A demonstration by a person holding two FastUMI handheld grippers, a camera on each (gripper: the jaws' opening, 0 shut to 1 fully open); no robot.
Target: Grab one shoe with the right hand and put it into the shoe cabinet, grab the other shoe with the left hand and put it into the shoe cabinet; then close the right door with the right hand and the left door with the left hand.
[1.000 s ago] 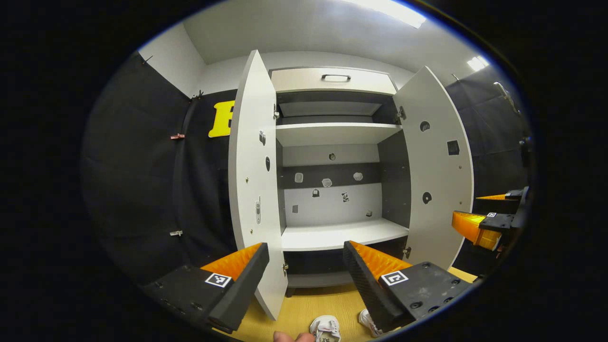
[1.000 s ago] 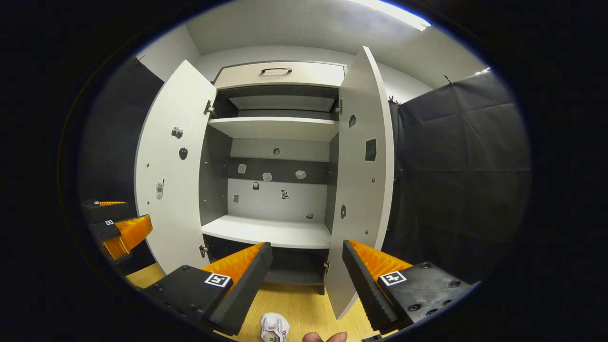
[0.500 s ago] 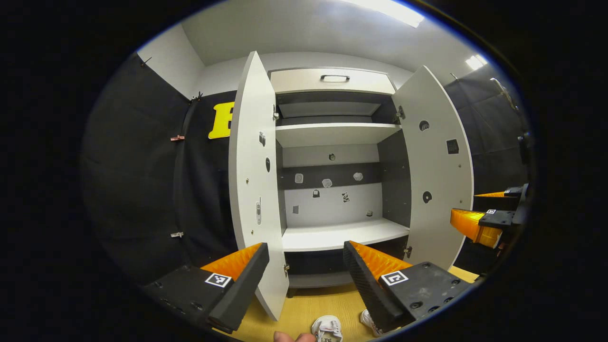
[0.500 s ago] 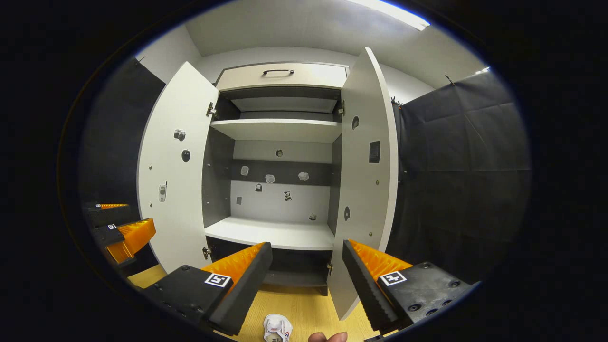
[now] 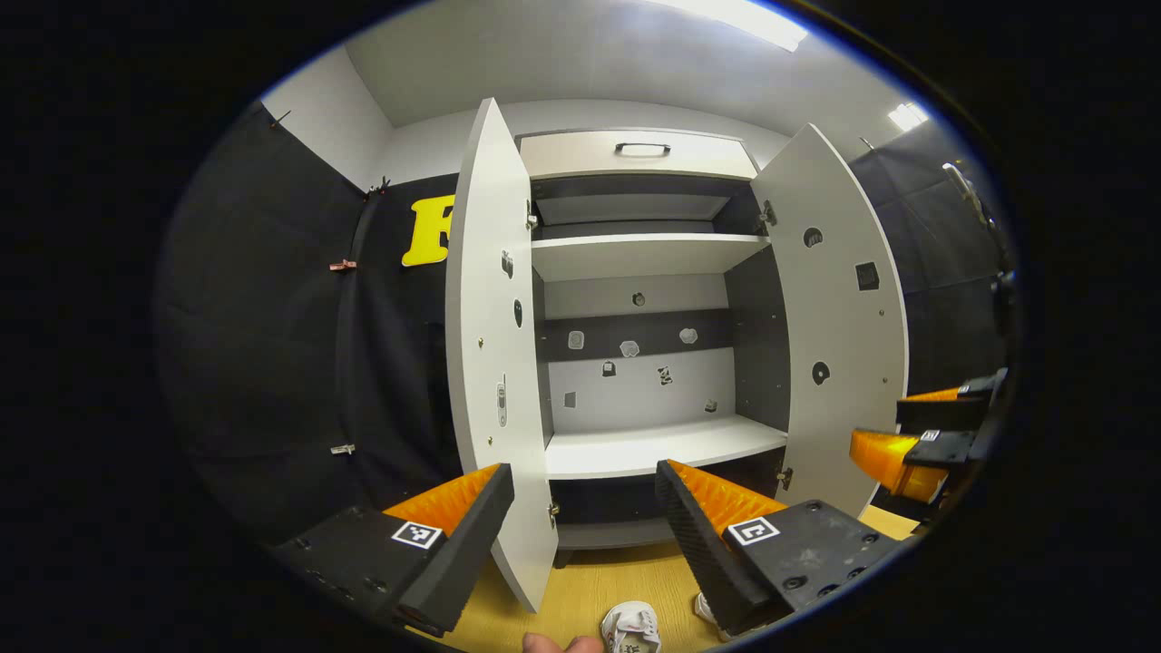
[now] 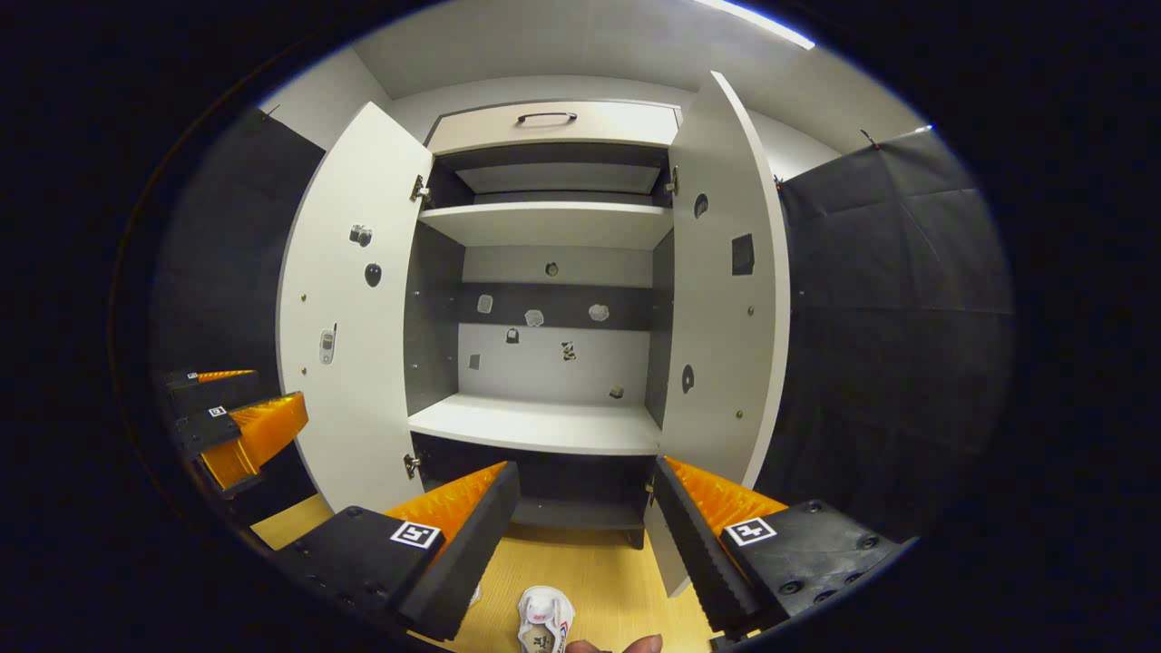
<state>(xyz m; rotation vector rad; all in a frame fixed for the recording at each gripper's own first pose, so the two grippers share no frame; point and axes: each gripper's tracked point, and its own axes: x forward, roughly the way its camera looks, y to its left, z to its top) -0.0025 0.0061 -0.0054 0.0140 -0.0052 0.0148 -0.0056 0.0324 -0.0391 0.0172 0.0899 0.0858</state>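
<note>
A white shoe cabinet [image 5: 635,154] [image 6: 553,122] stands ahead with both doors swung wide; its shelves are bare. Two small white shoes lie on the wooden floor below: one [image 5: 632,628] between my left gripper's fingers low in the left gripper view, a second [image 5: 706,608] partly hidden behind the right finger. In the right gripper view a white shoe [image 6: 544,618] lies between the fingers. My left gripper [image 5: 585,531] is open and empty, well above the floor. My right gripper [image 6: 588,531] is open and empty too. Each gripper also appears in the other's view: right [image 5: 916,440], left [image 6: 231,431].
The left door [image 5: 494,354] [image 6: 349,317] and right door [image 5: 843,317] [image 6: 721,299] jut out toward me. A drawer with a dark handle [image 5: 642,147] tops the cabinet. Black cloth walls flank both sides. A fingertip [image 5: 553,644] [image 6: 617,646] shows at each view's bottom edge.
The right gripper view has tilted down and come closer: the cabinet sits higher and larger and the shoe is more in sight. The left gripper view shifted only slightly.
</note>
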